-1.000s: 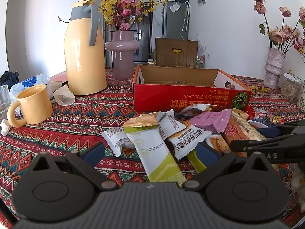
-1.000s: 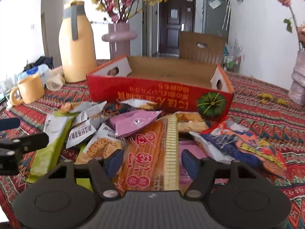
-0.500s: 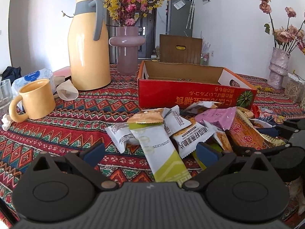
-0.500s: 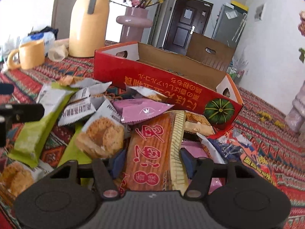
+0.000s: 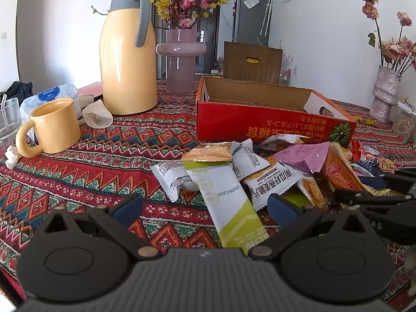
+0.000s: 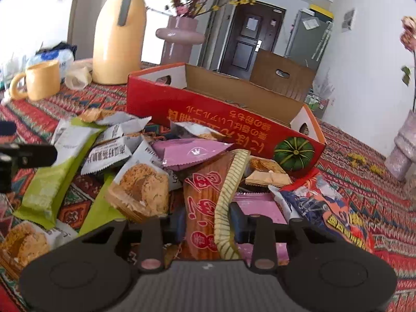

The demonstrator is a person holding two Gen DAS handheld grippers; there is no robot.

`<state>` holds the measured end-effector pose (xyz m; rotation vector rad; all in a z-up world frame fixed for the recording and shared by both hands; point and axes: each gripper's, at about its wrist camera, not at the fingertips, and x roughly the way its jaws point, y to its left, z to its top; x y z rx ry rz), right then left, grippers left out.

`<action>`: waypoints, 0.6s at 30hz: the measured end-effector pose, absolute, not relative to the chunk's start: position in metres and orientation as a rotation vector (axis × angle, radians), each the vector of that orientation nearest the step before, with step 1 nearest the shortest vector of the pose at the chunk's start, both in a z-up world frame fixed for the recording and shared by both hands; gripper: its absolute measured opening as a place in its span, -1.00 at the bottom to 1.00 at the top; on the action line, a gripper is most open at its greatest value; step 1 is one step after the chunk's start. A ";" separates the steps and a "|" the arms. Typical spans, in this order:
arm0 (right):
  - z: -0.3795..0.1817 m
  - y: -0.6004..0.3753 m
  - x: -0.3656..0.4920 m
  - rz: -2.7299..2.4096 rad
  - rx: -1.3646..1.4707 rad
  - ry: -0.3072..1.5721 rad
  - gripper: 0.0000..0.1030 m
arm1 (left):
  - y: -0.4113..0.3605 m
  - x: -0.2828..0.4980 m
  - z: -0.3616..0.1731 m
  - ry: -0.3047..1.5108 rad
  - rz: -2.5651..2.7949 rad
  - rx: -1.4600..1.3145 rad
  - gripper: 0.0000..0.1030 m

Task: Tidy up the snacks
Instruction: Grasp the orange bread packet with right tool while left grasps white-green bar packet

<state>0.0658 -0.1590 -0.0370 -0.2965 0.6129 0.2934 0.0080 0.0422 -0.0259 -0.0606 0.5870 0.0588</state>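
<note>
Orange wrapper fills my right gripper [image 6: 208, 227]: its jaws are pinching the long orange packet [image 6: 205, 208] across its width, near the tail end, so I judge it will hang lengthwise and clear the pile when lifted. Just beyond those jaws lies a pink packet [image 6: 192, 152], and past that the red box [image 6: 234, 119], open-topped and looking bare inside, which I take as the place for the snacks. My left gripper [image 5: 205, 206] hovers with jaws spread wide, nothing between them but a white-and-green packet [image 5: 231, 208] lying flat on the counter [image 5: 78, 176] below. Far off to their left stand a yellow mug [image 5: 52, 126] and a jug [image 5: 127, 52].
</note>
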 end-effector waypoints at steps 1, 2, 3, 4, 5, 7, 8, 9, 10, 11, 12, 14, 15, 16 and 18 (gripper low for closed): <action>-0.035 -0.162 0.064 0.290 -0.275 0.607 -0.36 | 0.042 0.009 -0.026 0.592 0.059 -0.061 1.00; -0.034 -0.165 0.064 0.288 -0.258 0.602 -0.37 | 0.042 0.011 -0.026 0.598 0.059 -0.061 1.00; -0.032 -0.169 0.062 0.284 -0.235 0.595 -0.37 | 0.042 0.013 -0.025 0.606 0.057 -0.063 1.00; -0.030 -0.172 0.061 0.280 -0.215 0.588 -0.37 | 0.041 0.016 -0.025 0.615 0.058 -0.064 1.00; -0.028 -0.175 0.060 0.276 -0.194 0.581 -0.37 | 0.041 0.019 -0.025 0.625 0.059 -0.066 1.00; -0.024 -0.182 0.058 0.268 -0.153 0.566 -0.38 | 0.040 0.025 -0.026 0.644 0.060 -0.079 1.00; -0.022 -0.185 0.058 0.263 -0.134 0.558 -0.38 | 0.040 0.028 -0.026 0.655 0.062 -0.086 1.00; -0.020 -0.189 0.057 0.257 -0.114 0.550 -0.38 | 0.040 0.031 -0.026 0.664 0.062 -0.091 1.00; -0.018 -0.194 0.056 0.253 -0.093 0.542 -0.38 | 0.039 0.033 -0.026 0.671 0.062 -0.094 1.00; -0.017 -0.196 0.056 0.249 -0.080 0.535 -0.38 | 0.038 0.036 -0.026 0.677 0.066 -0.092 1.00; -0.015 -0.200 0.056 0.245 -0.066 0.527 -0.38 | 0.037 0.039 -0.027 0.684 0.071 -0.090 1.00; -0.011 -0.206 0.055 0.237 -0.035 0.509 -0.38 | 0.034 0.044 -0.029 0.704 0.076 -0.094 1.00; -0.009 -0.210 0.054 0.234 -0.020 0.502 -0.38 | 0.033 0.046 -0.030 0.714 0.076 -0.096 0.97; -0.008 -0.213 0.054 0.232 -0.004 0.495 -0.38 | 0.032 0.049 -0.032 0.728 0.080 -0.098 0.94; -0.006 -0.219 0.053 0.229 0.019 0.485 -0.38 | 0.032 0.053 -0.036 0.754 0.084 -0.107 0.77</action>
